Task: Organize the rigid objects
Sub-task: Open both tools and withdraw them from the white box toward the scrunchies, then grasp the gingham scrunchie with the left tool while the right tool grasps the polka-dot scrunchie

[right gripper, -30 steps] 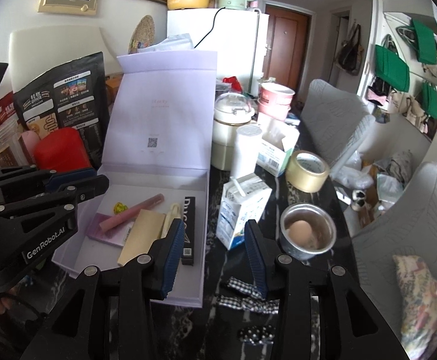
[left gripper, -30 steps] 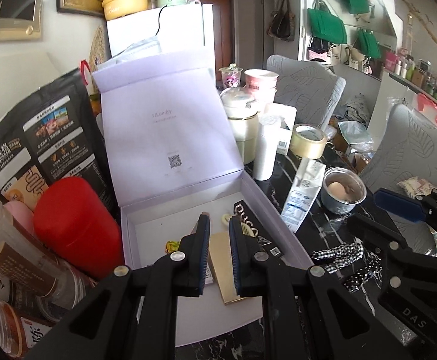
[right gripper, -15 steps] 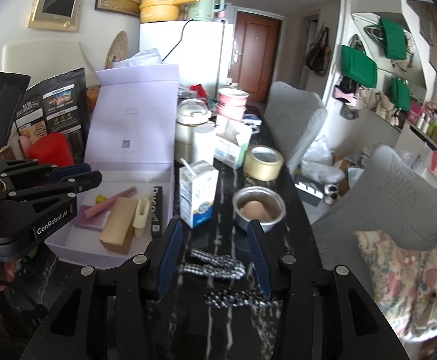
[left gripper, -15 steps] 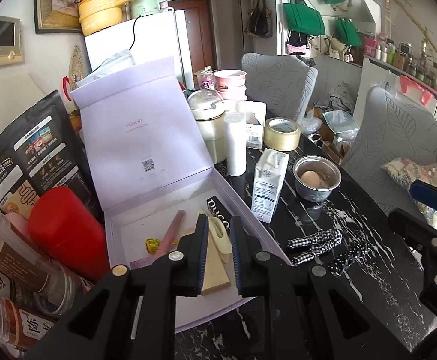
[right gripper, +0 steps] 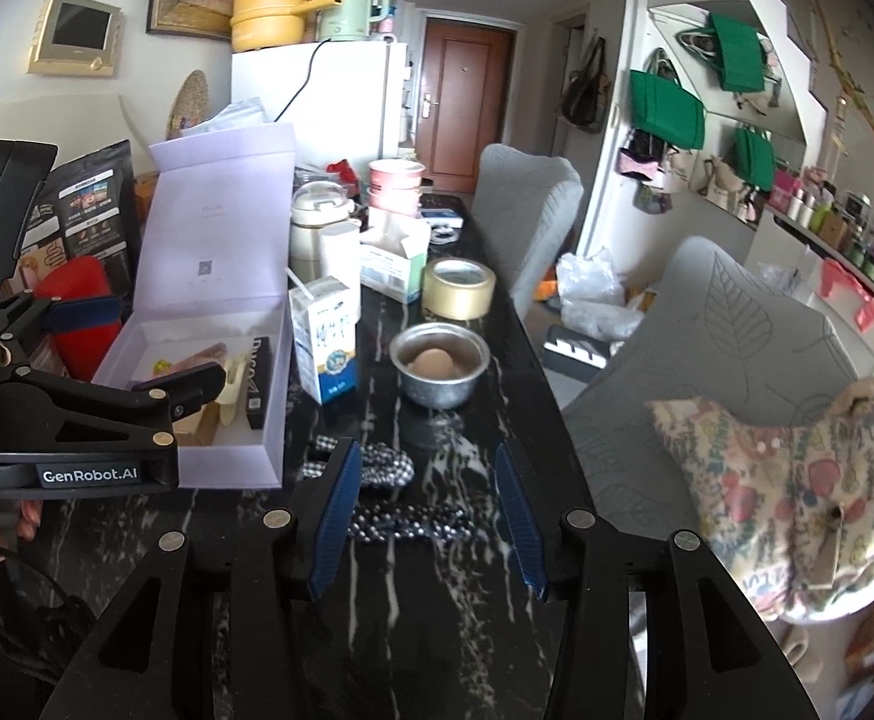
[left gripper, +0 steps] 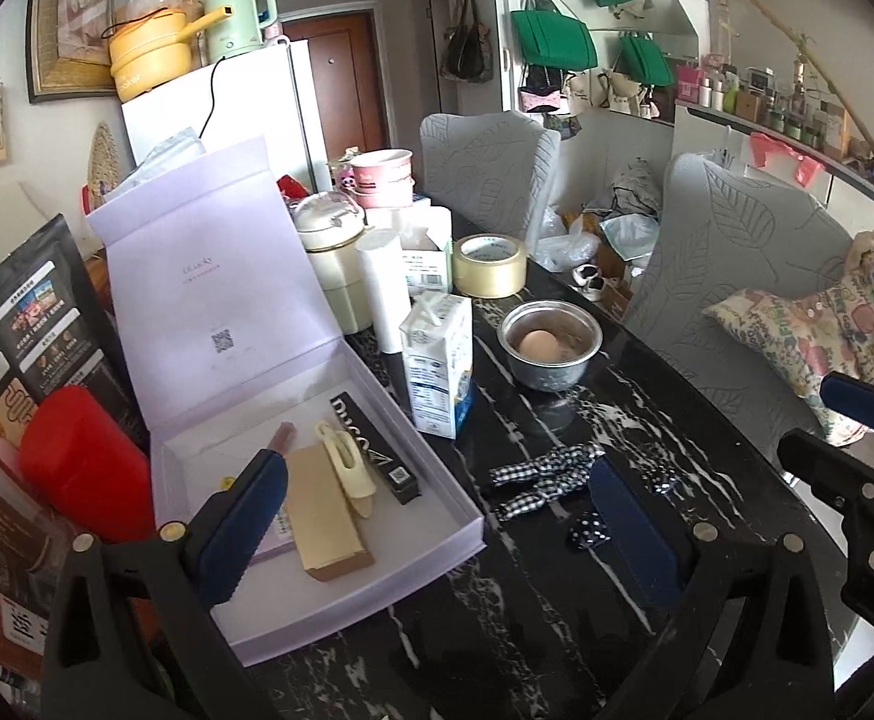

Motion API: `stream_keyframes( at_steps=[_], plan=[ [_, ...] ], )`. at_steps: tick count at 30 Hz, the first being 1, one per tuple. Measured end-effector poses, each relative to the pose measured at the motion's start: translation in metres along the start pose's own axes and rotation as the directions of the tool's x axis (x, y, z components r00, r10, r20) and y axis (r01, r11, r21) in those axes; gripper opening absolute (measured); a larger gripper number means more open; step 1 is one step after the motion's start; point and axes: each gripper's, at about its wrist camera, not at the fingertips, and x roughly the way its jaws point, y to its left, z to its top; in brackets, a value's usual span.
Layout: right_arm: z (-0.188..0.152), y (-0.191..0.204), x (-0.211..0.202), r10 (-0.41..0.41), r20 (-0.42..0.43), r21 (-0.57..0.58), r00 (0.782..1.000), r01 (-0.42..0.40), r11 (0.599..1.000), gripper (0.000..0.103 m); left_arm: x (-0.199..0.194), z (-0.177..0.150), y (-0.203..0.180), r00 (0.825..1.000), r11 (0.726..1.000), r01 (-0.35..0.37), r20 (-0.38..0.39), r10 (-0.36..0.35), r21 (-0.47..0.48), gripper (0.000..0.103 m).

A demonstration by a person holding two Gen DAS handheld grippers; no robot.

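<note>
Between and just beyond the right gripper's (right gripper: 425, 510) parted, empty jaws, which have just been opening, lie two checked and dotted bows (right gripper: 389, 468) on the black marble table (right gripper: 437, 630). Left of them the lavender box (left gripper: 437, 480) stands lid-up, holding a tan carton (left gripper: 323, 516), cream clip (left gripper: 347, 468) and black tube (left gripper: 377, 450). Over its front the left gripper (left gripper: 437, 510) has just been opening wide, nothing between its jaws.

Bare table (right gripper: 437, 630) strip front of milk carton (right gripper: 329, 339); box (left gripper: 341, 546) blocks left, steel bowl (right gripper: 439, 369) right.
</note>
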Motion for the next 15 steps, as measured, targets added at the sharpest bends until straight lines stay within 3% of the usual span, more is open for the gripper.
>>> stream_keyframes(
  at_steps=[15],
  plan=[
    [-0.039, -0.031, 0.006, 0.049, -0.035, 0.067, 0.998, -0.047, 0.997, 0.058, 0.001, -0.017, -0.016, 0.998, 0.997, 0.064, -0.008, -0.064, -0.036, 0.103]
  ],
)
